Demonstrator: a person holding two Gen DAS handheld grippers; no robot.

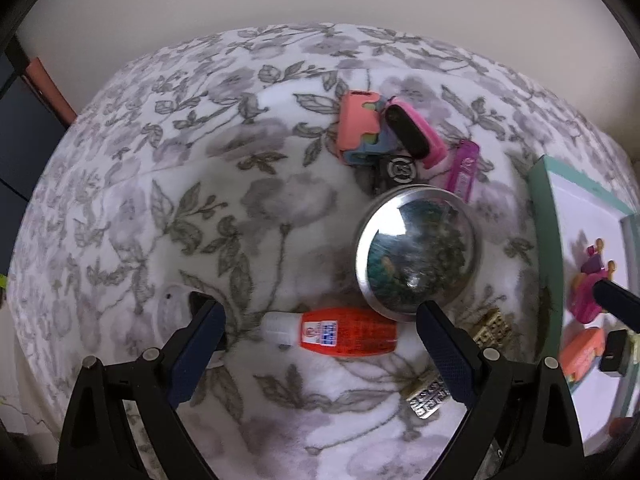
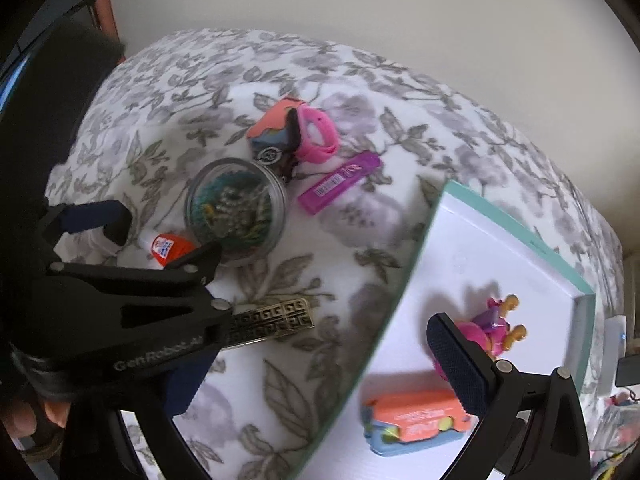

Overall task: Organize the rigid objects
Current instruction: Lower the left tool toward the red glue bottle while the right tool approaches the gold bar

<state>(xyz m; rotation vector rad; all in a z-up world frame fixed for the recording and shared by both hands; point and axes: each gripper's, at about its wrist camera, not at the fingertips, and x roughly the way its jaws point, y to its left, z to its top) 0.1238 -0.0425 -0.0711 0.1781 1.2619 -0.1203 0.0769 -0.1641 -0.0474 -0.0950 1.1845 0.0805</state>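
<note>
An orange glue bottle (image 1: 348,332) with a white cap lies on the floral cloth between the wide-apart fingers of my left gripper (image 1: 322,340), which is open. Just beyond stands a round tin with a clear lid (image 1: 416,248). My right gripper (image 2: 320,376) is open too and hovers over the near edge of a teal-rimmed white tray (image 2: 500,224). Its right finger (image 2: 460,364) is close above a pink toy figure (image 2: 492,328) and an orange box (image 2: 416,420), both lying in the tray. Its left finger is partly hidden behind the left gripper's body.
Past the tin lie a salmon case (image 1: 358,124), a pink watch-like item (image 1: 416,132), a black logo piece (image 1: 400,168) and a purple flat case (image 1: 464,168). Metal patterned clips (image 1: 428,400) lie near the fingers. A white item (image 1: 172,312) sits by the left finger. A hand (image 2: 40,412) shows.
</note>
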